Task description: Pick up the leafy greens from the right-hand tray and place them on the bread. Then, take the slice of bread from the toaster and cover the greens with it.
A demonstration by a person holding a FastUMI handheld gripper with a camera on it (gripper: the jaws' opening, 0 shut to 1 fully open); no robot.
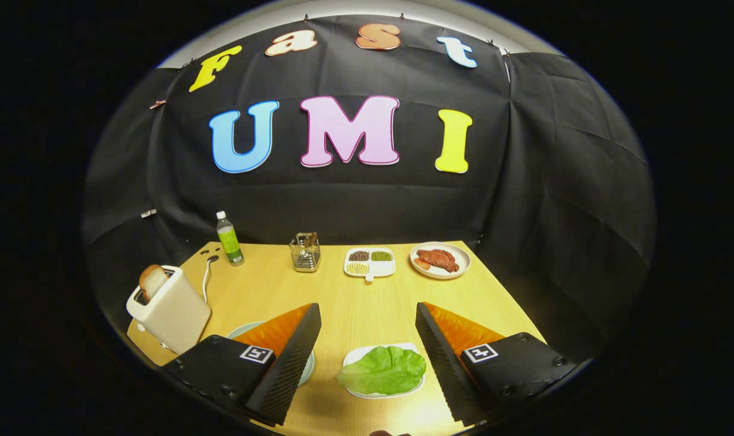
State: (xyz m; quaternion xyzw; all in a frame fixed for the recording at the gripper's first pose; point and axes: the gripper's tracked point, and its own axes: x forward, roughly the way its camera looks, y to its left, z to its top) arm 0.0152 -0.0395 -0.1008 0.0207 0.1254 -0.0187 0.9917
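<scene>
the wooden table [355,303] is carrying one white toaster [170,312] with one bread slice [152,280] sticking up from its slot, well off to the left. the gripper [367,345] is hovering with its fingers wide apart, clamping nothing, and one lettuce leaf [384,369] is lying between them on its white tray [376,352]. judging the pick, it is calling for lowering straight down and pinching the leaf's thick middle gently. beyond are sitting one steak plate [439,261], one divided dish [370,263], one wire holder [305,252] and one green bottle [229,239].
</scene>
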